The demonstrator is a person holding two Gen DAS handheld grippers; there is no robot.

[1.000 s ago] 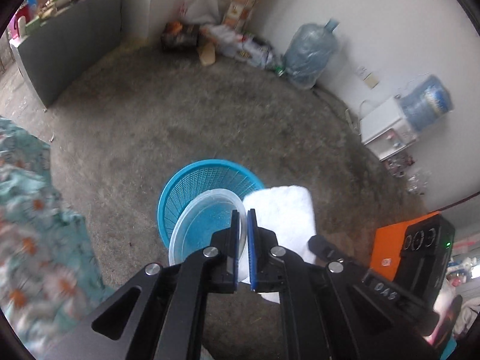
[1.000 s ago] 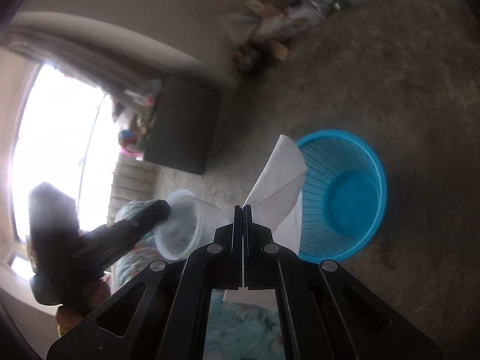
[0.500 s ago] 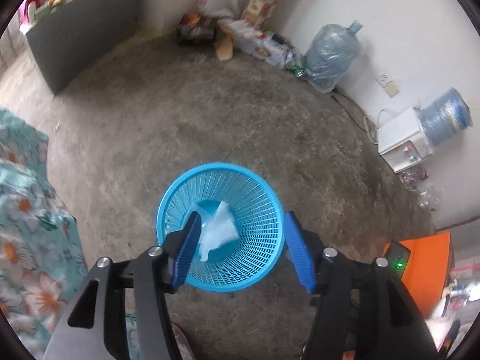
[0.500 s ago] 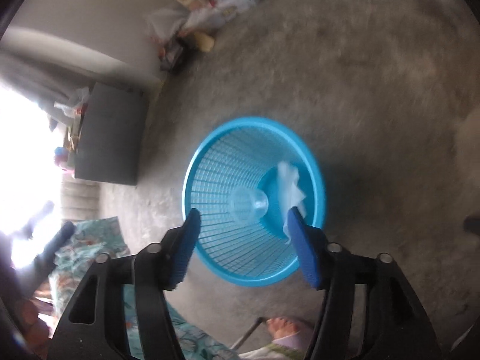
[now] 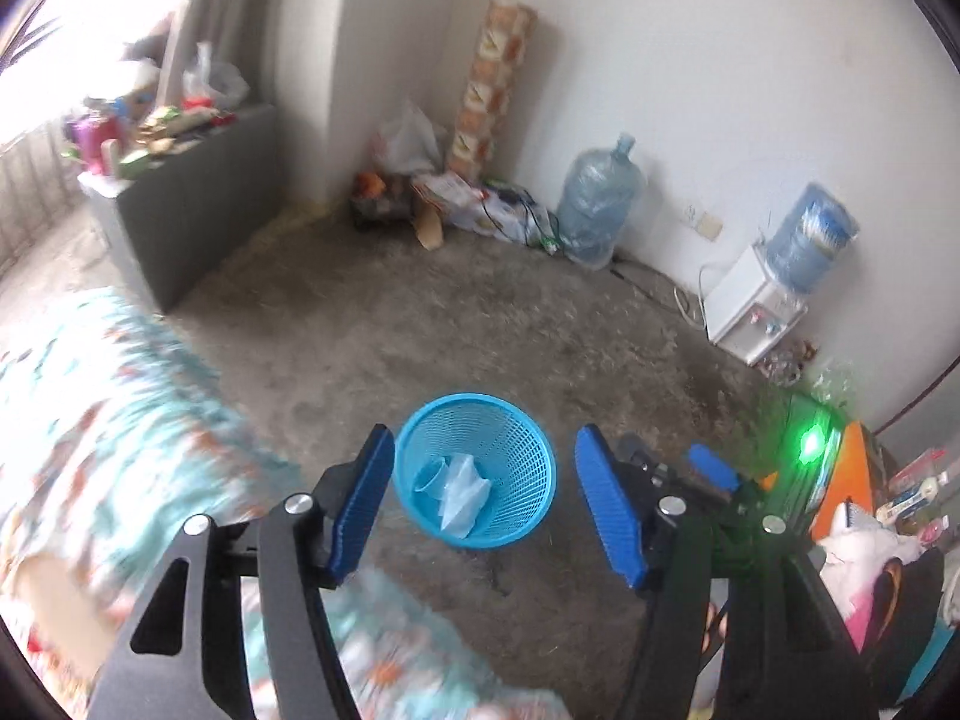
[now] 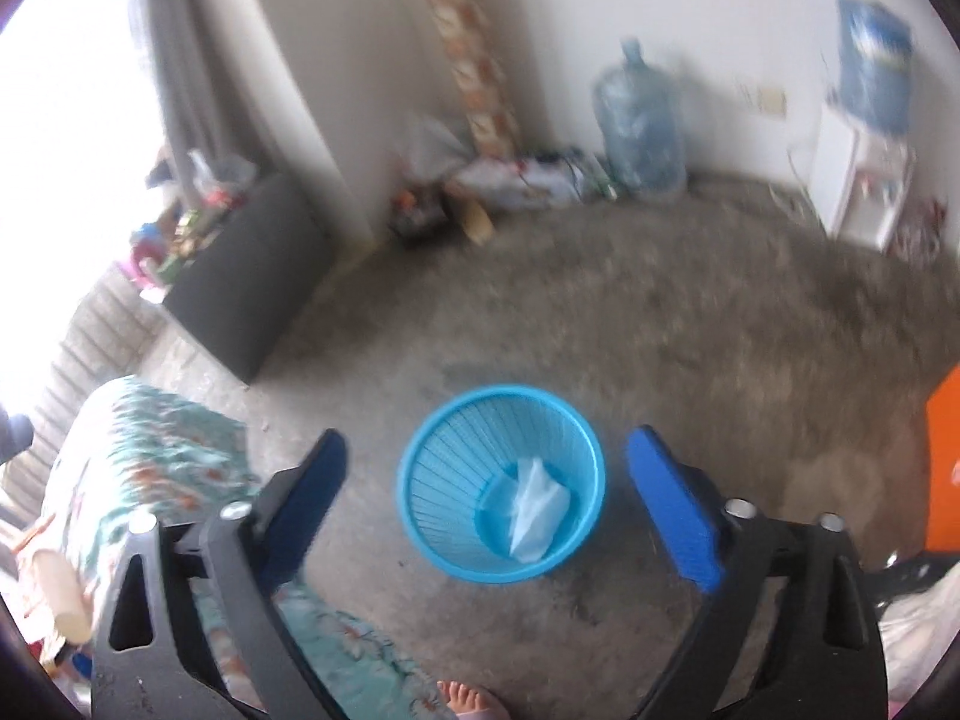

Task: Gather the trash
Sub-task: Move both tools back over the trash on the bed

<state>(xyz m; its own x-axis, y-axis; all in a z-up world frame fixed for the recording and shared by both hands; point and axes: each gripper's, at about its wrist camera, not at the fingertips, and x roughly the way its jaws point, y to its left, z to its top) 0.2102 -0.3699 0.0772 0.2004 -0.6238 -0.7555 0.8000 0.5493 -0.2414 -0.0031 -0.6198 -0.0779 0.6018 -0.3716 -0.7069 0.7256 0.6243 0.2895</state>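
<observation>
The blue mesh basket (image 5: 477,468) stands upright on the bare concrete floor (image 5: 480,312) at lower centre of both views, with a clear plastic cup (image 5: 431,479) and a crumpled white tissue (image 5: 462,492) lying at its bottom. The left gripper (image 5: 480,504) hangs above it with fingers spread wide, empty; the right gripper (image 6: 486,510) is likewise wide apart and empty. Floor lies open all round the basket's rim. A floral cloth (image 5: 108,420) crowds the lower left edge; a grey cabinet (image 5: 192,198) sits upper left, a water bottle (image 5: 600,204) and dispenser (image 5: 756,306) along the far wall
</observation>
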